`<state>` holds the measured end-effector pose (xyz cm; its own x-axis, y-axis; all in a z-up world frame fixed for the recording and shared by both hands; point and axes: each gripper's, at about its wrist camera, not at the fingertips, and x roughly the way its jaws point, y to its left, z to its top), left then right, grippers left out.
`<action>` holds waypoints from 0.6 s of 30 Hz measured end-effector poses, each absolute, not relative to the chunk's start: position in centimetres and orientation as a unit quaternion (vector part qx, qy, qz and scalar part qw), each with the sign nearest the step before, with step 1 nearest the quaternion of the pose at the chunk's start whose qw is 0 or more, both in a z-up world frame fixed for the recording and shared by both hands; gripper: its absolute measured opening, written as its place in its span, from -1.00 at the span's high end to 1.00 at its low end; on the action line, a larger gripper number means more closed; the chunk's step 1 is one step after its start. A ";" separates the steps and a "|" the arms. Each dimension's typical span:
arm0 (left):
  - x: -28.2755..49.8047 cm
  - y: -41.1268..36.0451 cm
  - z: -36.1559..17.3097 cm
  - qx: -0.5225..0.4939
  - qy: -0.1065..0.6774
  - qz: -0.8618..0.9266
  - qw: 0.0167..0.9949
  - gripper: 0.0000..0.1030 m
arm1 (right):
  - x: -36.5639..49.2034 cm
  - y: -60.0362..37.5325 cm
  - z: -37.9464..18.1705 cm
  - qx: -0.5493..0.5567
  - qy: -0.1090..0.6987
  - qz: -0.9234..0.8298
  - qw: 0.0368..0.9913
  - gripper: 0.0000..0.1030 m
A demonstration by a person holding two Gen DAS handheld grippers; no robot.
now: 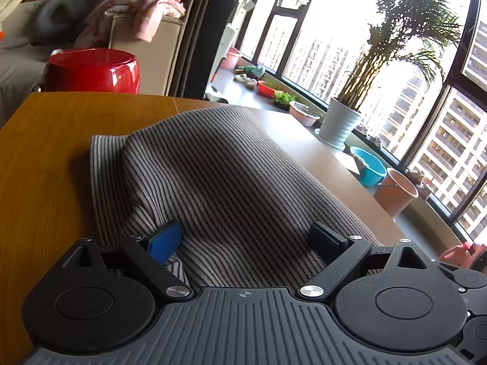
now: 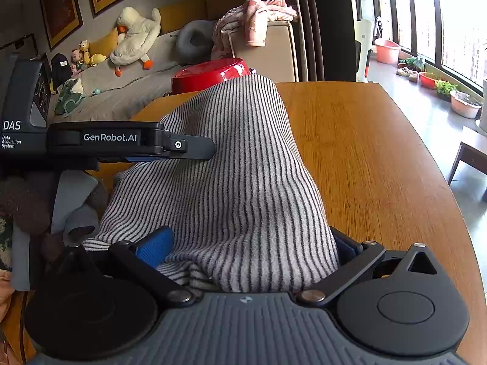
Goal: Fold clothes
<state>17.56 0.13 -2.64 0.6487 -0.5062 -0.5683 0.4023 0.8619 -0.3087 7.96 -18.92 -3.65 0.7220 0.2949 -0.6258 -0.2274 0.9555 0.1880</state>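
Observation:
A grey garment with thin dark stripes [image 1: 219, 182] lies on the wooden table [image 1: 45, 158], its near part lifted and draped over both grippers. My left gripper [image 1: 246, 243] has its fingers spread wide, with the cloth bunched between and over the blue pad [image 1: 164, 241]. In the right wrist view the same garment [image 2: 237, 167] covers my right gripper [image 2: 252, 252], whose fingers also stand wide apart under the cloth. The left gripper's body [image 2: 121, 141] shows side-on at the left, its tips buried in the fabric. Whether either gripper pinches the cloth is hidden.
A red tub [image 1: 94, 70] stands beyond the table's far edge, by a beige sofa [image 2: 268, 51] with pink clothes [image 2: 258, 15]. Plant pots and basins [image 1: 341, 124] line the windowsill on the right. The bare wooden tabletop [image 2: 365, 152] extends to the right of the garment.

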 end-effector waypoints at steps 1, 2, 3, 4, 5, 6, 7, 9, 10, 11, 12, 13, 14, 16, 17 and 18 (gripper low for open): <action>17.5 0.1 -2.7 -0.078 0.335 -0.251 0.905 -0.85 | 8.0 -18.9 -3.7 0.049 0.345 0.141 0.927 -1.00; 17.5 0.1 -2.7 -0.077 0.335 -0.250 0.905 -0.86 | 8.0 -18.9 -3.7 0.048 0.345 0.140 0.927 -1.00; 17.5 0.1 -2.7 -0.077 0.335 -0.250 0.905 -0.86 | 8.0 -18.9 -3.7 0.047 0.345 0.139 0.927 -1.00; 17.5 0.1 -2.6 -0.076 0.335 -0.249 0.906 -0.86 | 8.0 -18.8 -3.7 0.046 0.345 0.139 0.927 -1.00; 17.5 0.0 -2.6 -0.076 0.335 -0.249 0.906 -0.86 | 8.0 -18.8 -3.7 0.044 0.346 0.138 0.927 -1.00; 17.5 0.0 -2.6 -0.076 0.335 -0.249 0.906 -0.86 | 8.0 -18.7 -3.7 0.043 0.346 0.137 0.927 -1.00; 17.6 0.0 -2.6 -0.076 0.335 -0.249 0.905 -0.86 | 8.1 -18.8 -3.7 0.043 0.346 0.138 0.927 -1.00; 17.7 0.1 -2.6 -0.076 0.335 -0.250 0.905 -0.86 | 8.1 -18.8 -3.7 0.044 0.347 0.139 0.927 -1.00; 17.7 0.1 -2.7 -0.076 0.335 -0.250 0.905 -0.86 | 8.1 -18.9 -3.7 0.044 0.347 0.140 0.926 -1.00; 17.6 0.1 -2.7 -0.075 0.335 -0.250 0.905 -0.87 | 8.1 -18.9 -3.7 0.045 0.347 0.142 0.926 -1.00; 17.6 0.1 -2.7 -0.075 0.335 -0.251 0.905 -0.87 | 8.1 -19.0 -3.7 0.047 0.347 0.145 0.926 -1.00; 17.6 0.1 -2.7 -0.075 0.335 -0.251 0.905 -0.88 | 8.1 -19.1 -3.7 0.049 0.346 0.149 0.925 -1.00; 17.6 0.1 -2.7 -0.075 0.335 -0.253 0.905 -0.88 | 8.1 -19.4 -3.6 0.050 0.344 0.156 0.925 -1.00; 17.6 0.3 -2.7 -0.078 0.337 -0.257 0.902 -0.88 | 7.6 -19.9 -2.9 0.039 0.322 0.164 0.932 -0.98; 17.8 0.7 -2.6 -0.086 0.337 -0.261 0.900 -0.88 | 7.2 -20.1 -2.5 0.030 0.309 0.167 0.936 -0.84; 17.9 1.0 -2.6 -0.093 0.338 -0.265 0.898 -0.89 | 6.7 -20.2 -1.8 0.005 0.287 0.165 0.944 -0.53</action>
